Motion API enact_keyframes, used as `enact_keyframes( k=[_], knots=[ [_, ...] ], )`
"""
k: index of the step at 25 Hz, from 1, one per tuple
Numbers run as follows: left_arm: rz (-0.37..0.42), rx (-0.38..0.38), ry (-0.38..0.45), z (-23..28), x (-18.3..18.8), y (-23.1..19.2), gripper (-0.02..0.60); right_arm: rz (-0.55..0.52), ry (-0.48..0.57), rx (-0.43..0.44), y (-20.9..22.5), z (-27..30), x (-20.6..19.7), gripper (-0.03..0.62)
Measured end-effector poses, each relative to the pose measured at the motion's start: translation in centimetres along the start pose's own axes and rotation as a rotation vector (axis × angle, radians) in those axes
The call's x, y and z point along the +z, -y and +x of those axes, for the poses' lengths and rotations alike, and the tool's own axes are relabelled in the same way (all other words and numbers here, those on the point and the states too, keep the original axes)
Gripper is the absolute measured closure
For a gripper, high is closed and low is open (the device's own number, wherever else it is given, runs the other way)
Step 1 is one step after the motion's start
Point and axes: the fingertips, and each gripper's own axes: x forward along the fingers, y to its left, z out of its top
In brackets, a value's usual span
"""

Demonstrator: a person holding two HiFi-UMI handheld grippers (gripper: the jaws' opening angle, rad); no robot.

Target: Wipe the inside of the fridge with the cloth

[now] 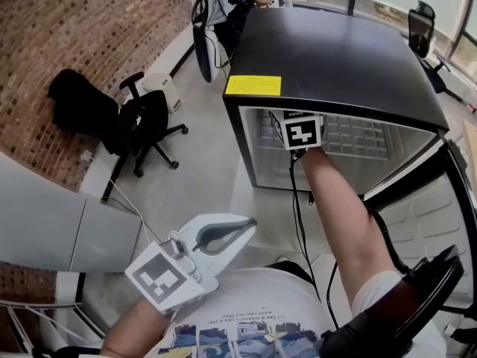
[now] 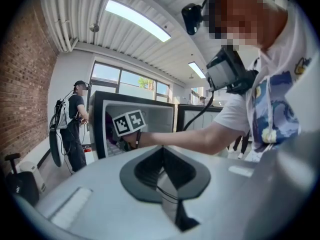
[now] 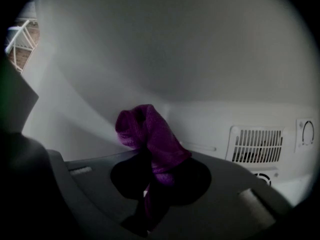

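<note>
Head view: the fridge (image 1: pixel 335 58), black on top, is seen from above with its door (image 1: pixel 426 222) swung open at the right. A yellow label (image 1: pixel 253 86) is stuck at the front left corner of its top.
Right tool (image 1: pixel 302 134): it is reached into the fridge opening on an outstretched arm. From above only its marker cube is seen, at the front edge of the opening, over a wire shelf (image 1: pixel 361 136).
Right tool jaws: in the right gripper view the right tool (image 3: pixel 150 160) is seen clamped on the cloth (image 3: pixel 146 133).
Cloth: purple and bunched. It is held inside the fridge, standing up out of the jaws before the white back wall (image 3: pixel 175 49). Whether it touches the wall cannot be told.
Fridge interior: a vent grille (image 3: pixel 256 145) and a dial (image 3: pixel 308 132) are set low on the wall, right of the cloth.
Left tool (image 1: pixel 237 233): it is held low outside the fridge, near the person's body. In the left gripper view the left tool (image 2: pixel 161 150) is seen with jaws pressed together and nothing between them.
Floor: an office chair (image 1: pixel 147 125) is stood left of the fridge, by a brick wall (image 1: pixel 82 21).
Second person (image 2: pixel 70 129): stood beyond the fridge's back left corner.
</note>
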Motion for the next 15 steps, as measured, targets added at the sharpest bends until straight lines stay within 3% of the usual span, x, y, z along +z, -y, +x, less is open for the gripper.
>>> enact_keyframes(
  k=[5,15],
  knots=[
    [-0.007,-0.005,-0.006,-0.5,-0.3,-0.4,0.577,0.005,-0.017,-0.030,1.0,0.1,-0.5,0.539],
    [0.013,-0.067,-0.008,0.2,-0.3,0.3,0.577,0.043,-0.080,-0.173,6.7,-2.3,-2.9,0.539]
  ],
)
